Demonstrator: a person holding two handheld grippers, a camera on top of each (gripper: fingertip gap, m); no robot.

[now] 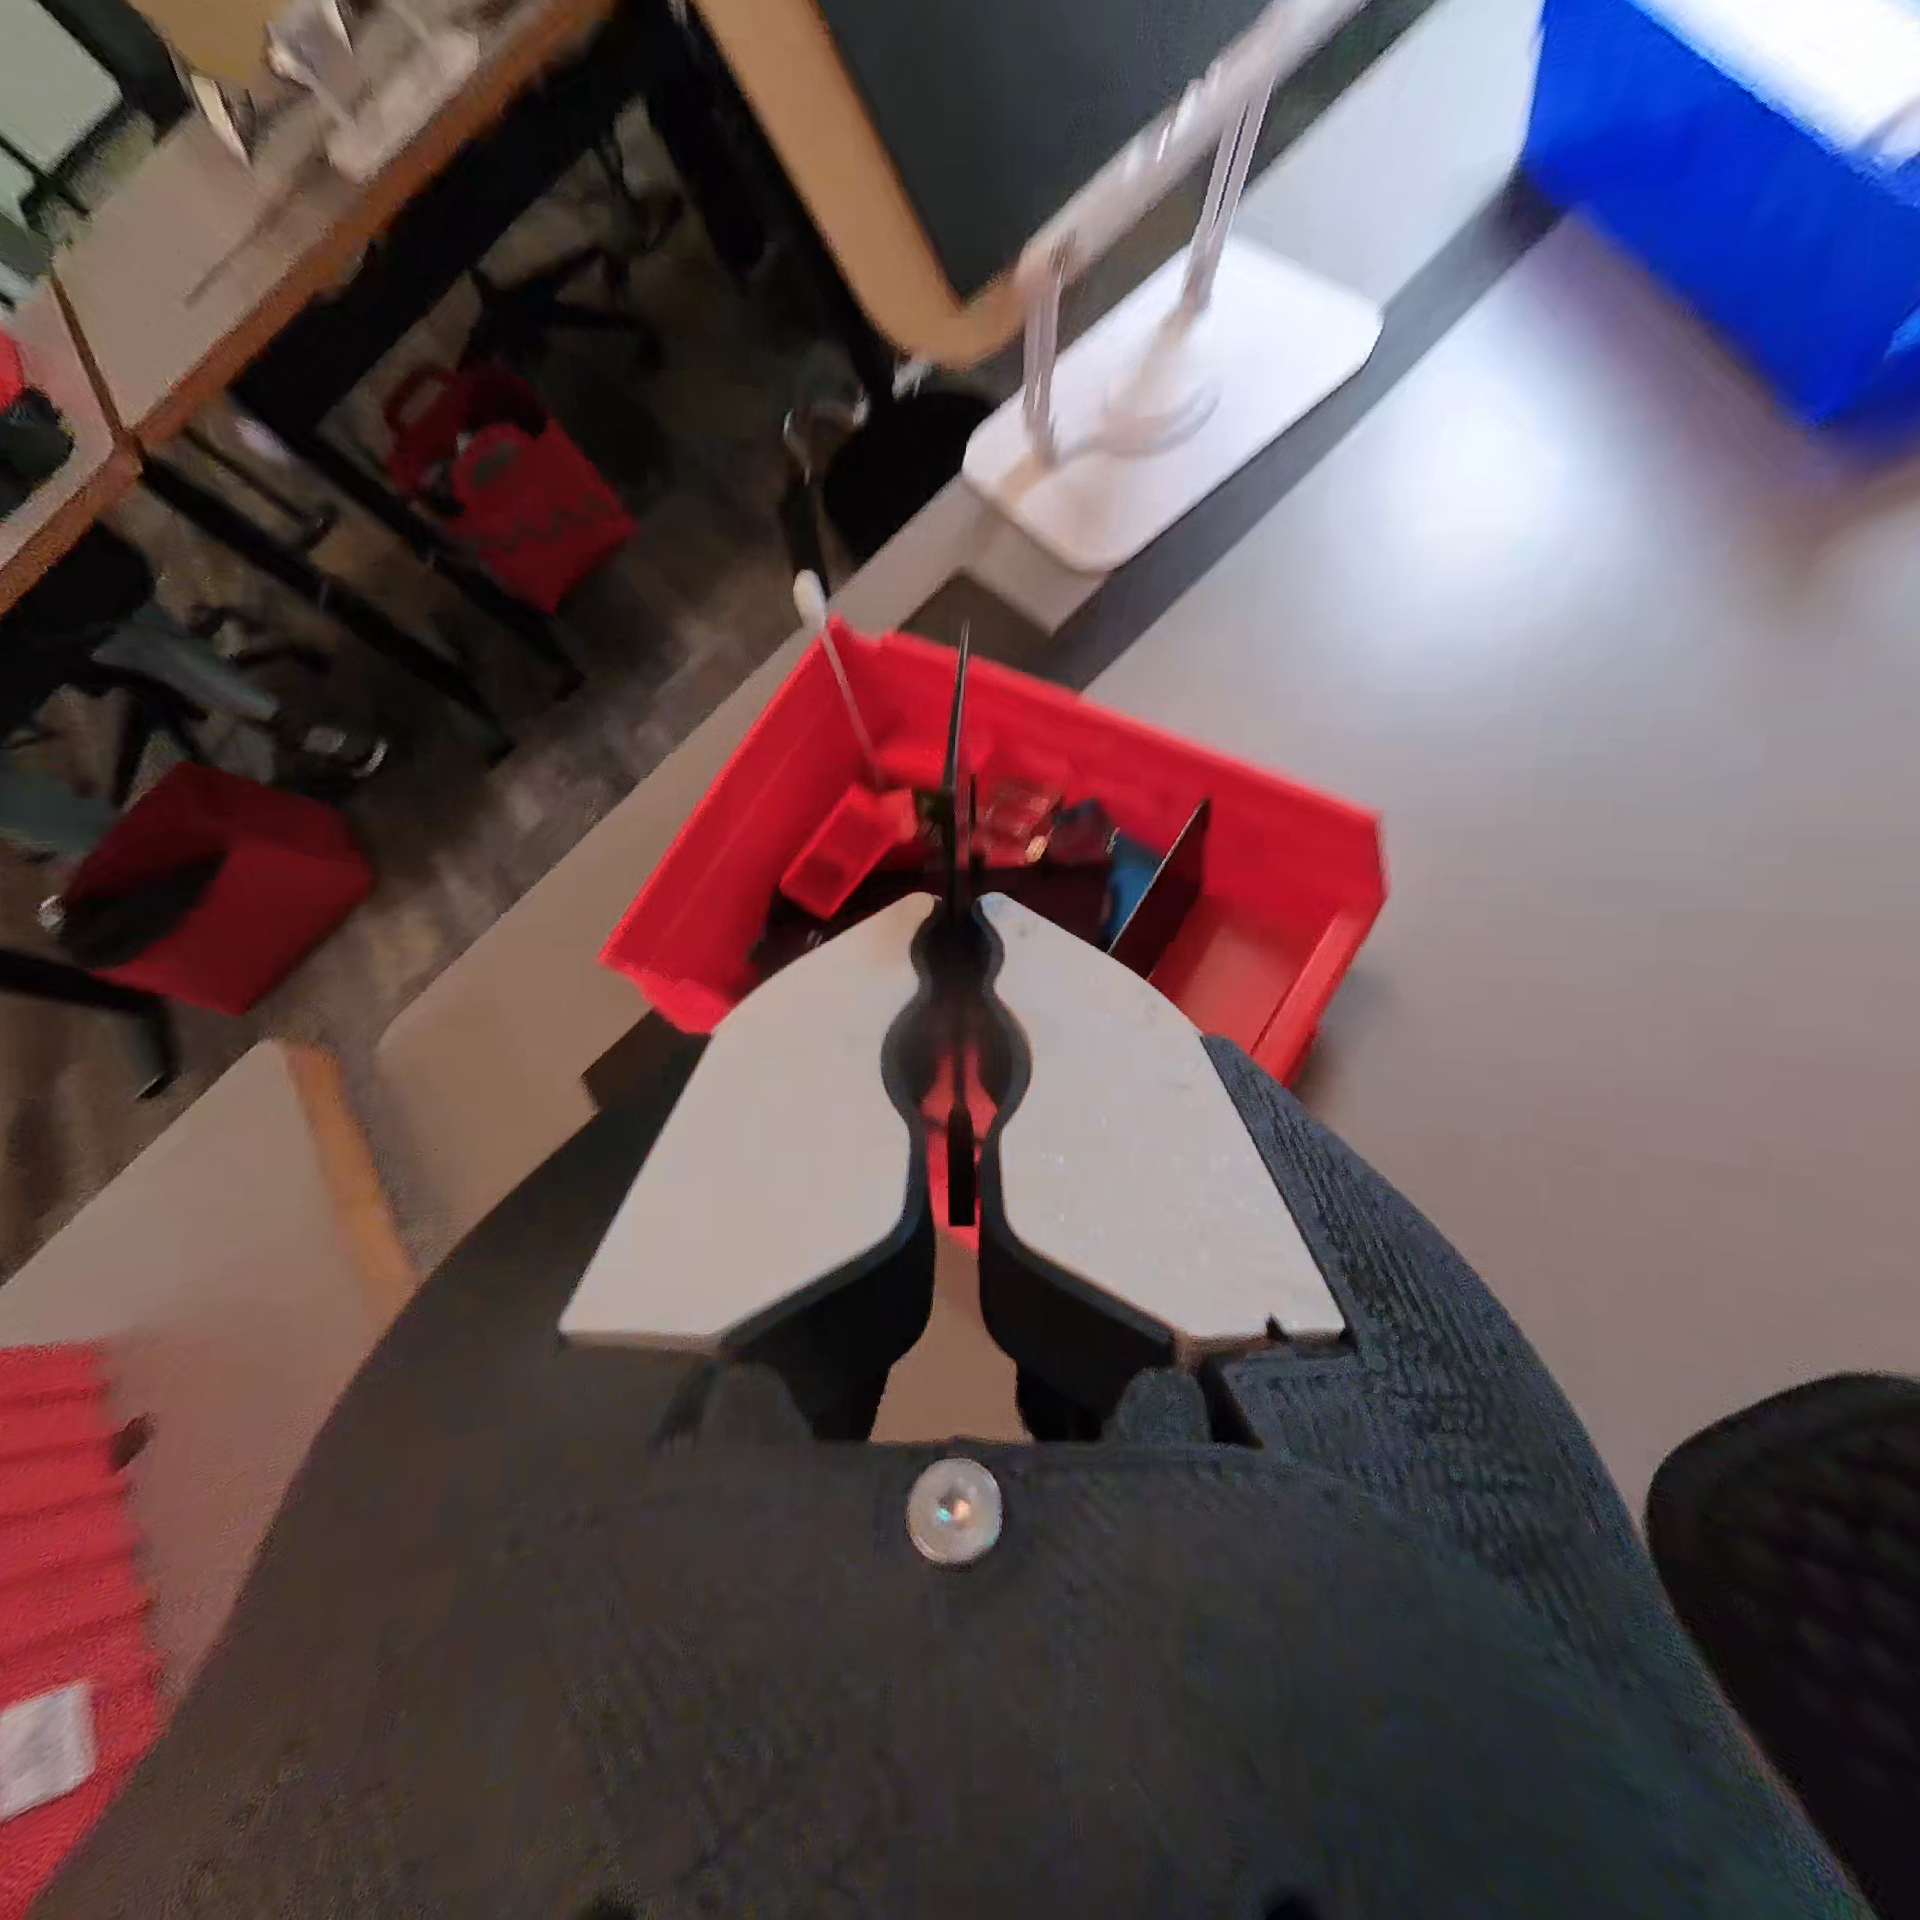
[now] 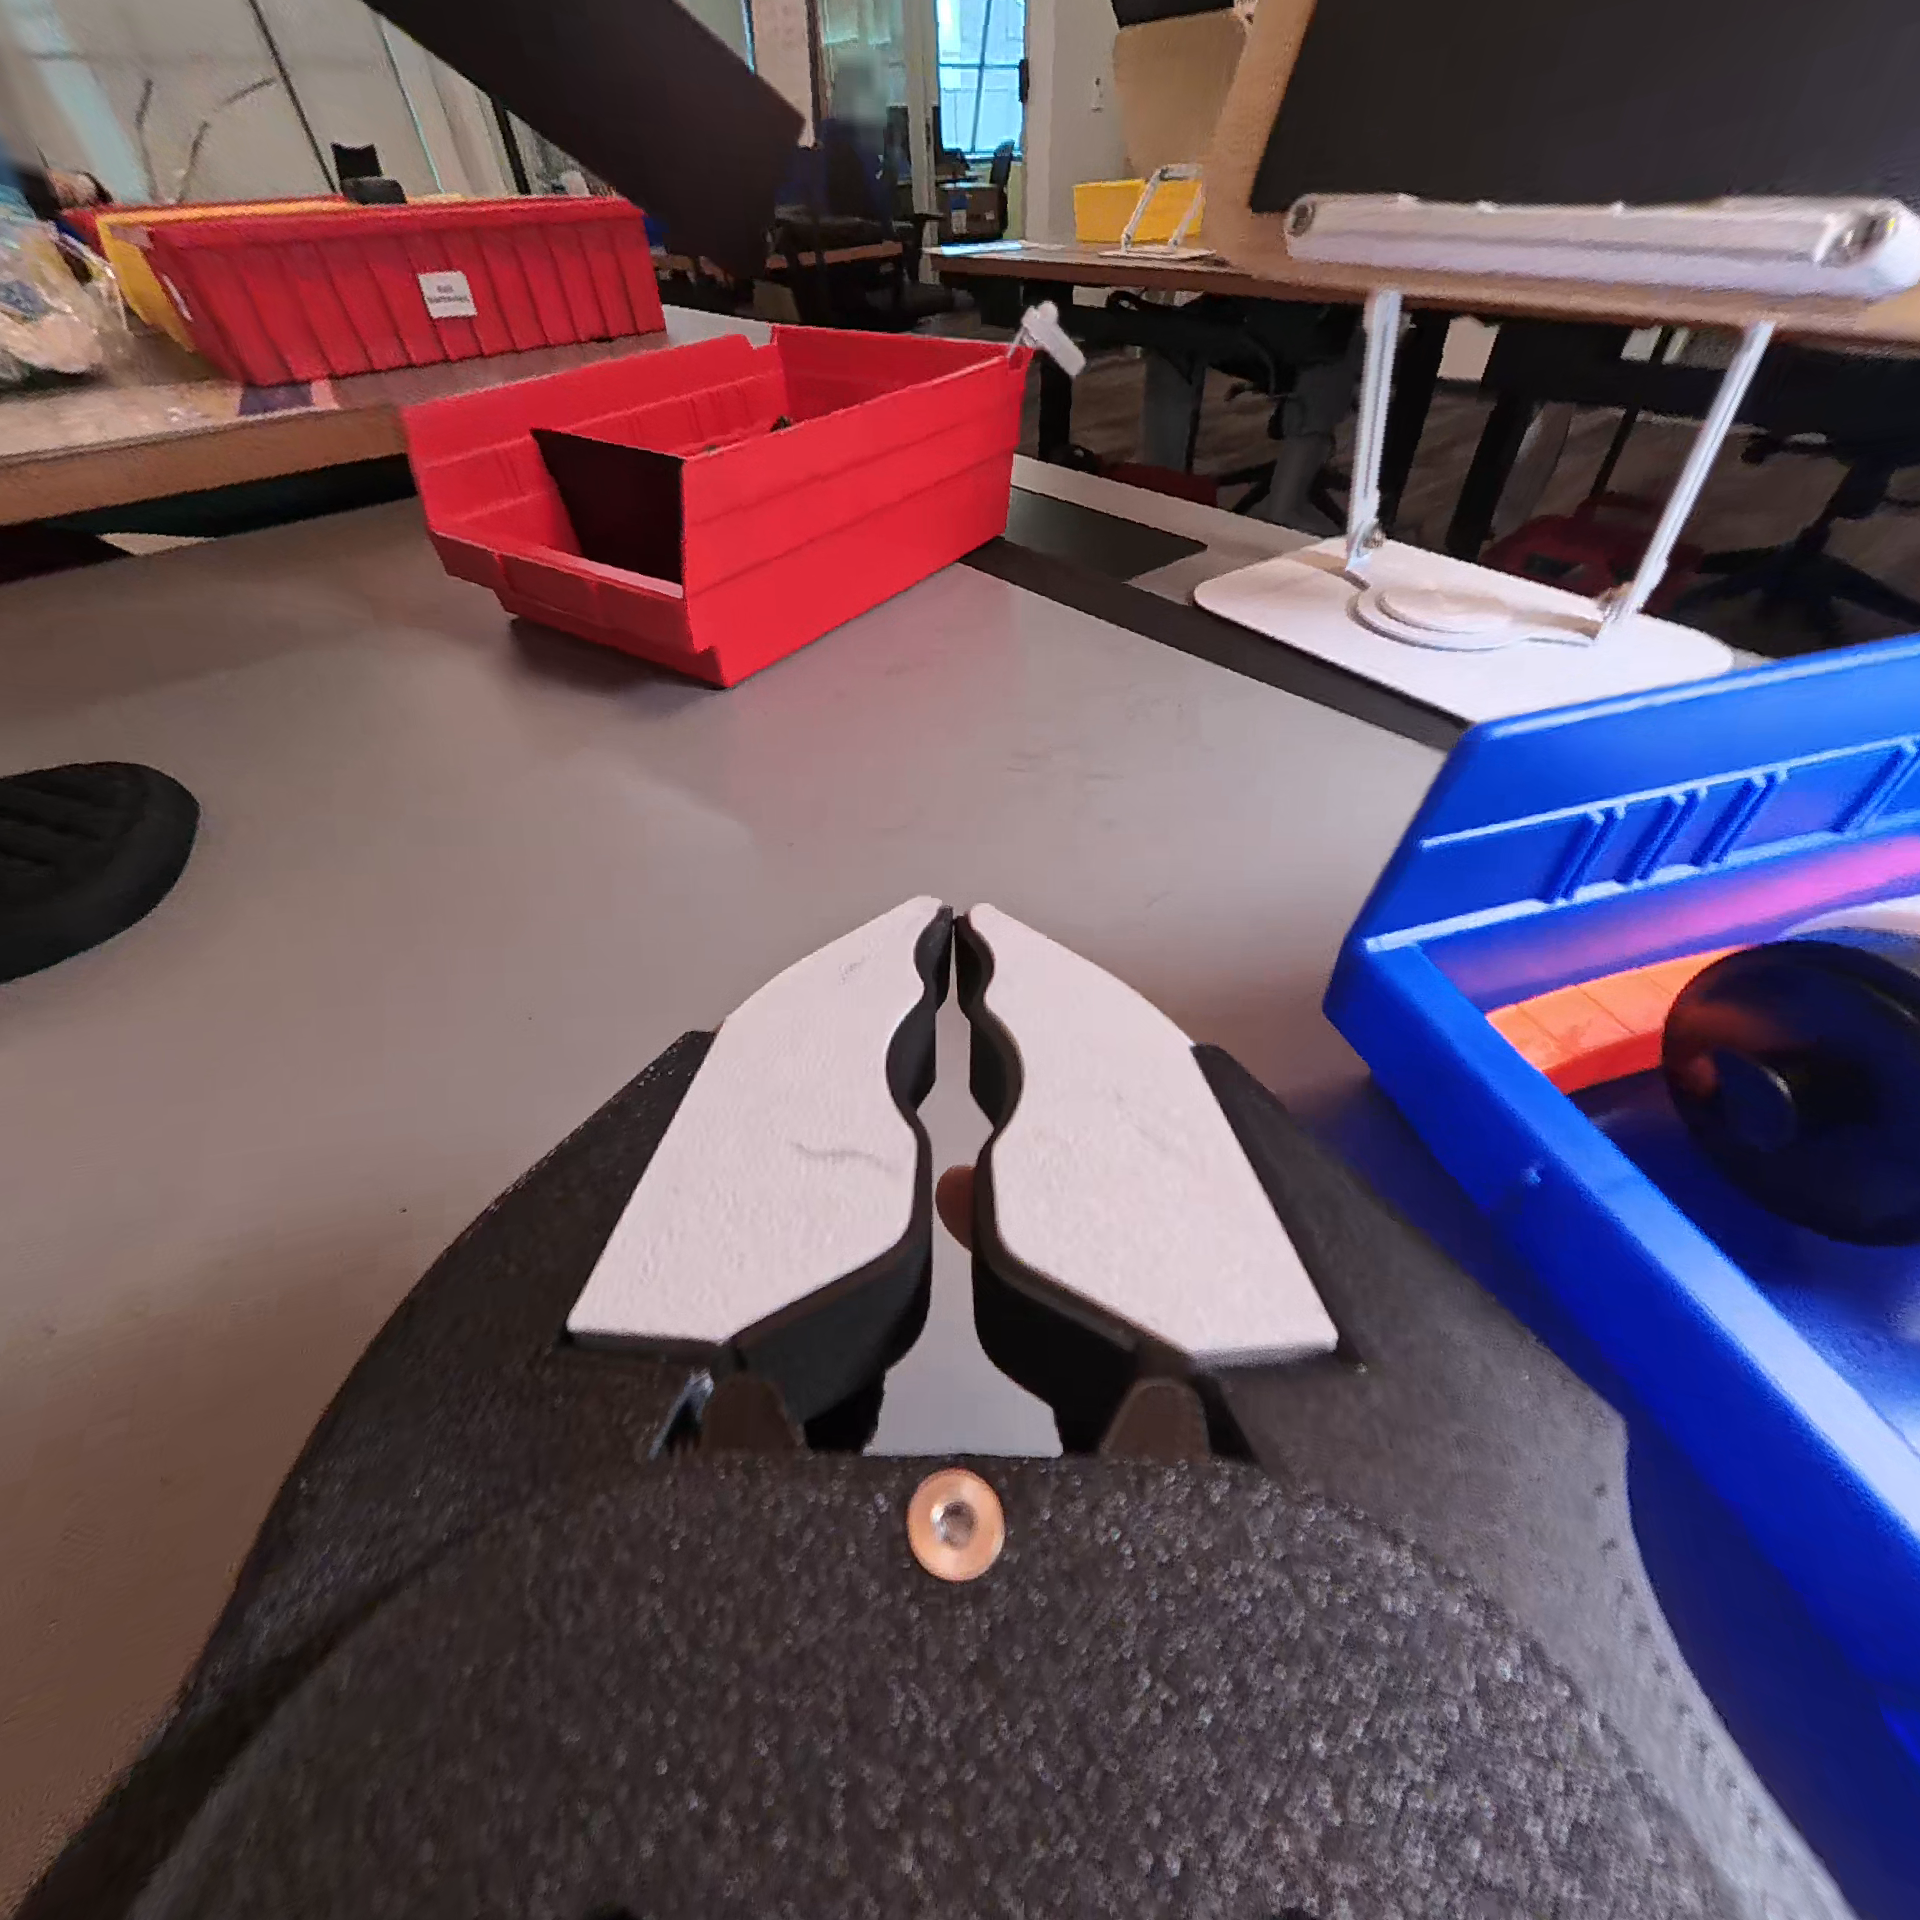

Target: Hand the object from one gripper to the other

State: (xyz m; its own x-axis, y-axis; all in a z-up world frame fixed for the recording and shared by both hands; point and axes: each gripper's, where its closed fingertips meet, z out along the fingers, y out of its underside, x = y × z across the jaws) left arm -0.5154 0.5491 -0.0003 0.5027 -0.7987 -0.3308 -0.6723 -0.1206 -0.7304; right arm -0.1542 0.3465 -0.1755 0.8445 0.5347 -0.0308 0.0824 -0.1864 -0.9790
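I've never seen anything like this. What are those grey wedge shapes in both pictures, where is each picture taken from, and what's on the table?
The grey wedges are the two fingers of hand-held grippers; a person holds one in each hand, and a camera on each looks forward along its fingers.

In the left wrist view, the left gripper is shut on a thin black strip that sticks out past its tips, above a red bin of small items.

In the right wrist view, the right gripper is shut and holds nothing, low over the grey table. On the table are that red bin, a blue bin holding a dark round object, and a white desk lamp.
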